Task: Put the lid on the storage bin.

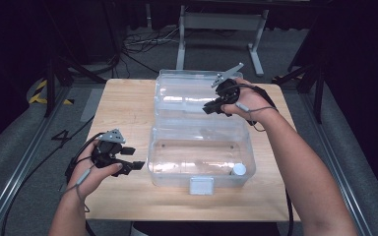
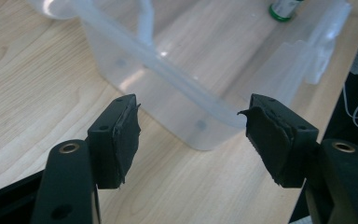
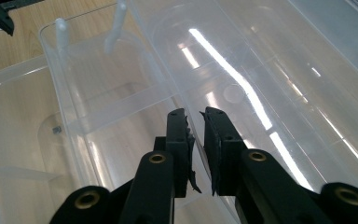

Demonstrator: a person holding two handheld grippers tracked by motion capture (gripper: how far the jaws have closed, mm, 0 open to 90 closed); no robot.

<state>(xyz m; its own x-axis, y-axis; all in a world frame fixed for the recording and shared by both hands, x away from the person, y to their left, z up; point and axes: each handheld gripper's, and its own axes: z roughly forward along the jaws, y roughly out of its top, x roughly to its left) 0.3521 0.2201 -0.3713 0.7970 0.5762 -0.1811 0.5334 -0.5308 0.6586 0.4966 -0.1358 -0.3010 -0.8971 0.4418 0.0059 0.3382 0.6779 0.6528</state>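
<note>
So there's a light wooden table (image 1: 128, 105) with a big clear plastic storage box (image 1: 199, 157) sitting in the middle, its see-through lid (image 1: 187, 91) flipped open and lying flat behind it. Inside the box, near the front right corner, is a small bottle with a white cap (image 1: 238, 169). The right gripper (image 1: 211, 108) is over the lid, jaws pinched narrow with just a slit between them; can't tell if they grip the plastic. The left gripper (image 1: 135, 158) hangs by the box's left wall, jaws wide, nothing in them.
</note>
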